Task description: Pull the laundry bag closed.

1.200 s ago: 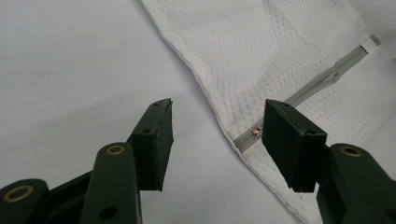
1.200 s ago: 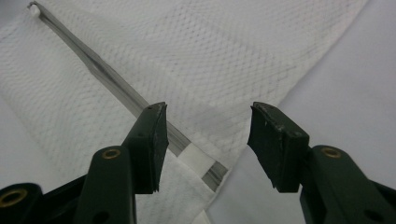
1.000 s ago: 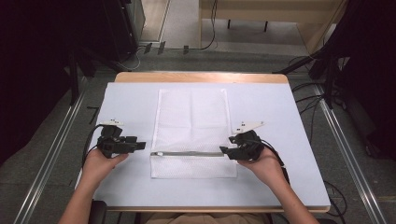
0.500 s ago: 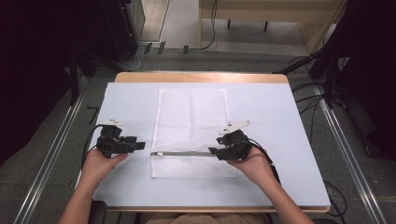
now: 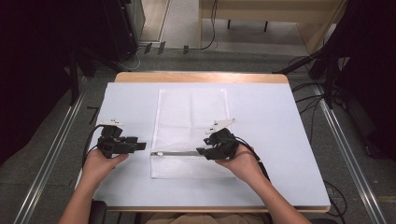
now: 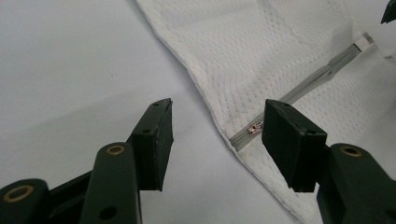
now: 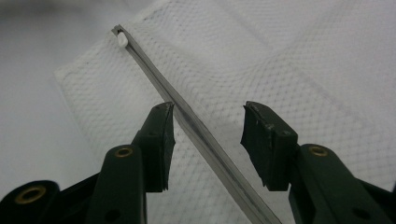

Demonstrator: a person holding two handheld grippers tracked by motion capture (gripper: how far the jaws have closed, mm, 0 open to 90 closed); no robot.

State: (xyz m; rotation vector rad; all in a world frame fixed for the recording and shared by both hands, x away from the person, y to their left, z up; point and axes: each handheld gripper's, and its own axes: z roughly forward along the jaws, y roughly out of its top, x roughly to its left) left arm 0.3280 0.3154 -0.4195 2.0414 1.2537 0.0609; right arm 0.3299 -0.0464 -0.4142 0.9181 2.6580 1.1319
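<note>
A white mesh bag (image 5: 194, 116) lies flat mid-table, with a grey zipper (image 5: 177, 153) running across it near the front. My left gripper (image 5: 140, 146) rests just off the bag's left edge. In the left gripper view it (image 6: 217, 121) is open, and the zipper's metal pull (image 6: 254, 129) sits just beyond its jaws at the edge of the bag (image 6: 261, 56). My right gripper (image 5: 201, 151) hovers over the zipper's right part. In the right gripper view it (image 7: 208, 121) is open, its jaws have just been closing, and the zipper strip (image 7: 196, 126) runs between them untouched.
A pale sheet (image 5: 280, 140) covers the table, with a wooden edge (image 5: 201, 77) at the back. Metal rails (image 5: 51, 154) run along both sides. Cables (image 5: 205, 42) and dark equipment (image 5: 107, 28) stand on the floor behind.
My right gripper has slid leftward along the zipper, farther onto the bag, and its jaws have narrowed. The left gripper has stayed put.
</note>
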